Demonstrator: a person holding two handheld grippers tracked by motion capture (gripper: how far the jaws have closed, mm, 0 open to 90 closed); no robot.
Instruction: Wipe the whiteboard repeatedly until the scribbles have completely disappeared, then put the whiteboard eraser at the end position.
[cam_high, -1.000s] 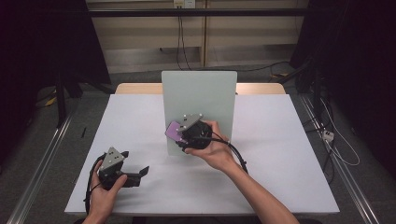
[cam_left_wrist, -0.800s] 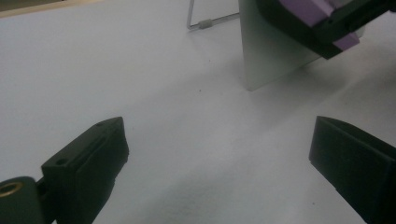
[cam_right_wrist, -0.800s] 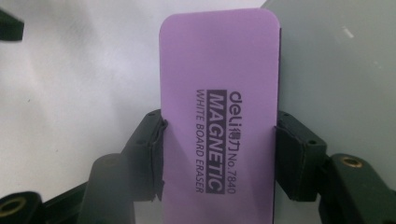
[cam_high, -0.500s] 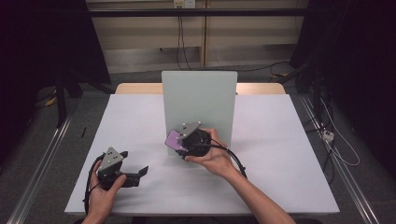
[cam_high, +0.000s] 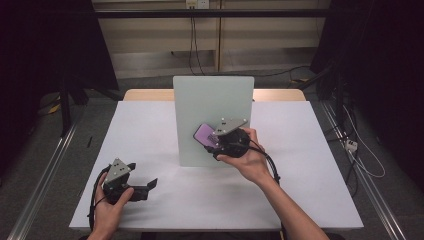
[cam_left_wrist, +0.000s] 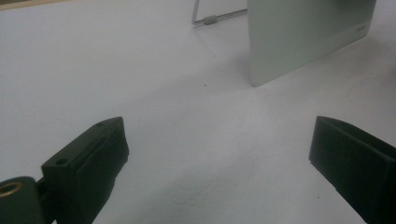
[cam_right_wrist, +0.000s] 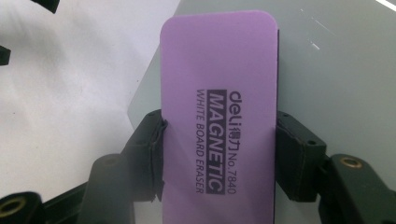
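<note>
Rightward across the whiteboard slides the right hand-held gripper, clamped on the purple eraser pressed to its face: wiping underway. Next, sweep back. Left hand-held gripper rests apart on the tabletop.

The left gripper hangs low over the white counter, its two black jaws standing wide apart with nothing between them. Farther off to the right stands a pale grey-green board, upright, with its thin wire stand showing behind it.
</note>
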